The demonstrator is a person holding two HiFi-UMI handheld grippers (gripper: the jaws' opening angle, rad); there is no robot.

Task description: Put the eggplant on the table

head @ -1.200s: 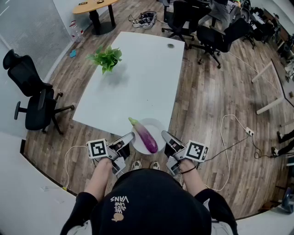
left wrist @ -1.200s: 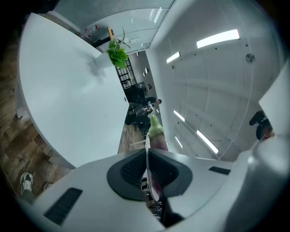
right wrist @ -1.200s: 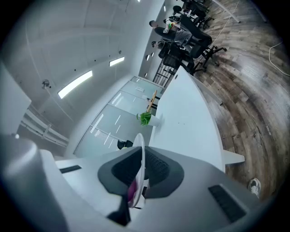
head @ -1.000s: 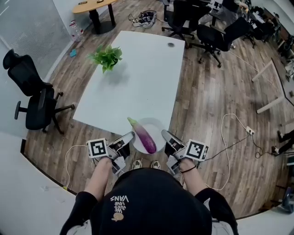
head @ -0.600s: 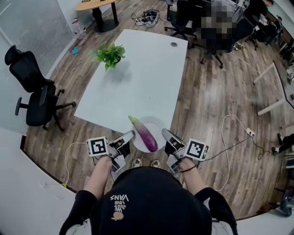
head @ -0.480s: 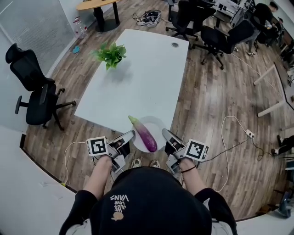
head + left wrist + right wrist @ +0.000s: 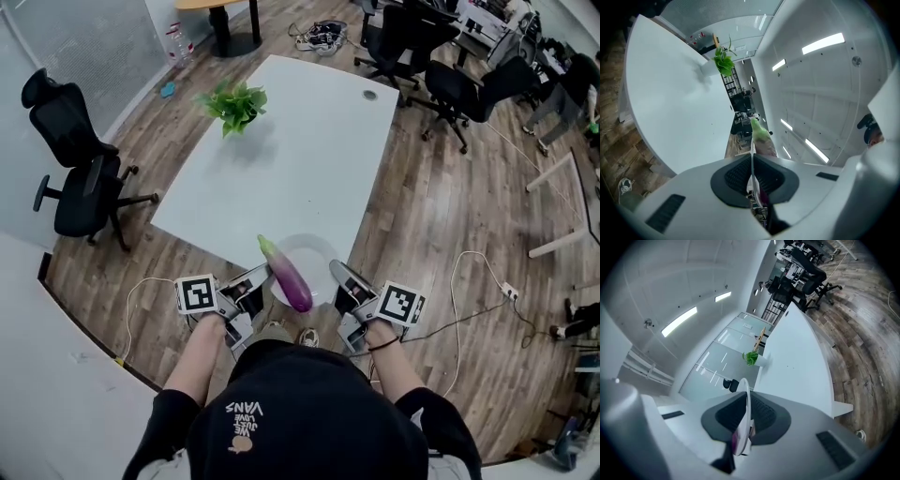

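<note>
Left gripper [image 7: 261, 277] and right gripper [image 7: 339, 273] fingers are clamping the plate [image 7: 317, 253] rim; any tilt is risking the eggplant [image 7: 284, 273] rolling off before the worktop [image 7: 300, 141].

a leafy green plant [image 7: 234, 101] stands on the white table [image 7: 309, 159].

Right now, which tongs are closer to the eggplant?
Left. The left tongs pinch the plate rim just beside the eggplant. The right tongs pinch the opposite rim, with bare plate between them and it.
</note>
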